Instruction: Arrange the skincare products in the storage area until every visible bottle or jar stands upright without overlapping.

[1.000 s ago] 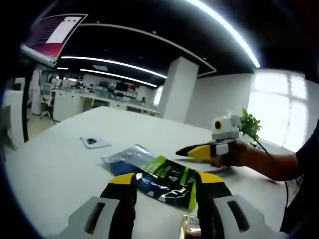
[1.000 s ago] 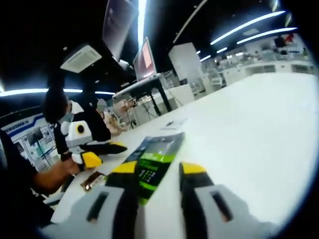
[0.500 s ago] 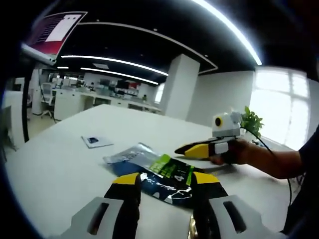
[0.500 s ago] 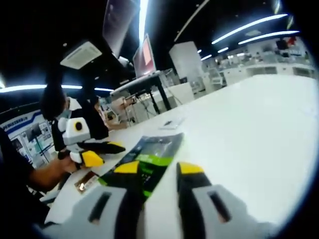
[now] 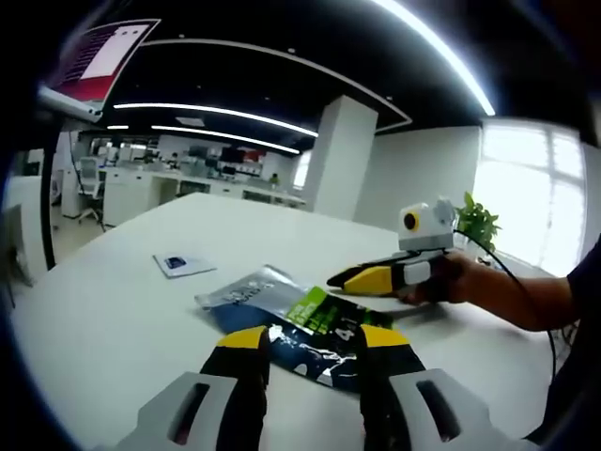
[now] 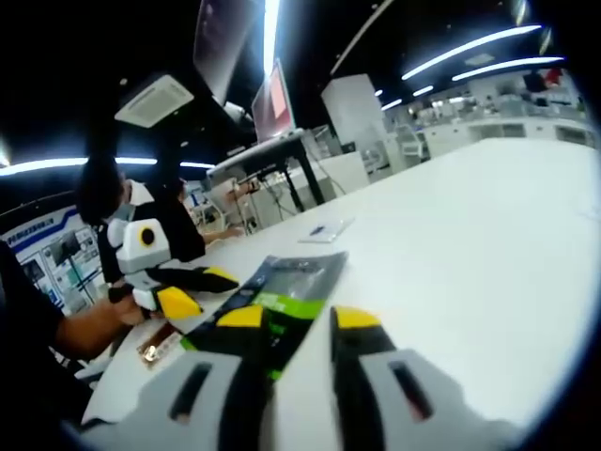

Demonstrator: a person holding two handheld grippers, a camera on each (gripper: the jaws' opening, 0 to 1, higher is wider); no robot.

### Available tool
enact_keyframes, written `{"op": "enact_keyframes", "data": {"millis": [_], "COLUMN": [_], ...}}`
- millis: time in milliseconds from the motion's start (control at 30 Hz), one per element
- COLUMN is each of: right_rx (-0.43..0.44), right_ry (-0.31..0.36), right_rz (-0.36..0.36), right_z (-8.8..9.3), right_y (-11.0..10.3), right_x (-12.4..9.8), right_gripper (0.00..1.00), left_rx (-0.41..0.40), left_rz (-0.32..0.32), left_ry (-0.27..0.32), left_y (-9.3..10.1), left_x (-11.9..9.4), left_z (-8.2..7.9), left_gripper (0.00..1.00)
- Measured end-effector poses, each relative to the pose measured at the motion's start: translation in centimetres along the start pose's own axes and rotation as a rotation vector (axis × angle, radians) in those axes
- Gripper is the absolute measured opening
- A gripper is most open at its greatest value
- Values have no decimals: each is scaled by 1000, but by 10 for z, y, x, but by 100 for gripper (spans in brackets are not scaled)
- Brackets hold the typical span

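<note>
White table, flat pouch; both grippers low, level, jaws apart, empty.

Green/dark sachet lies flat on white table, overlapping silver sachet.

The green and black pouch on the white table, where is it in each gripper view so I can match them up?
Left gripper view: the green and black pouch lies flat at lower centre, just beyond the left gripper.
Right gripper view: the pouch lies lower left of centre, running under the right gripper.
Shared landmark: the small white card lying on the table farther off.
</note>
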State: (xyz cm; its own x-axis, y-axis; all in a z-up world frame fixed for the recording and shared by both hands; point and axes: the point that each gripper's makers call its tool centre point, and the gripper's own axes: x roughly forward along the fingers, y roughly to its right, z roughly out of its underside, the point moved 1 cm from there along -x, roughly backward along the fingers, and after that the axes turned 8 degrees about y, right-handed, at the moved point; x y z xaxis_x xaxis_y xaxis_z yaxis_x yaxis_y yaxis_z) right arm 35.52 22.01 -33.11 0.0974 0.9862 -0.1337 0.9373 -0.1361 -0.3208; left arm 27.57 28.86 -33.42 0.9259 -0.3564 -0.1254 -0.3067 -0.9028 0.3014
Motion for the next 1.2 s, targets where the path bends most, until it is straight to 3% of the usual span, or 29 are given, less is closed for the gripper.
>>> {"op": "enact_keyframes", "data": {"millis": [600,933,1200], "right_rx": [-23,-3,130], "right_ry": [-36,-118,-156], "right_rz": [1,-4,12], "right_z": [2,4,8], "right_y": [4,4,1], "right_x": [7,12,11], "right_gripper": [19,14,10], "left_rx": [-2,-36,-59], "left_rz": [-61,-61,-87], "left_ry": [-38,-33,-40], "left_y": [4,4,2], "left_x": [-1,-1,0], "left_z": [10,9,10], "left_gripper": [25,24,15]}}
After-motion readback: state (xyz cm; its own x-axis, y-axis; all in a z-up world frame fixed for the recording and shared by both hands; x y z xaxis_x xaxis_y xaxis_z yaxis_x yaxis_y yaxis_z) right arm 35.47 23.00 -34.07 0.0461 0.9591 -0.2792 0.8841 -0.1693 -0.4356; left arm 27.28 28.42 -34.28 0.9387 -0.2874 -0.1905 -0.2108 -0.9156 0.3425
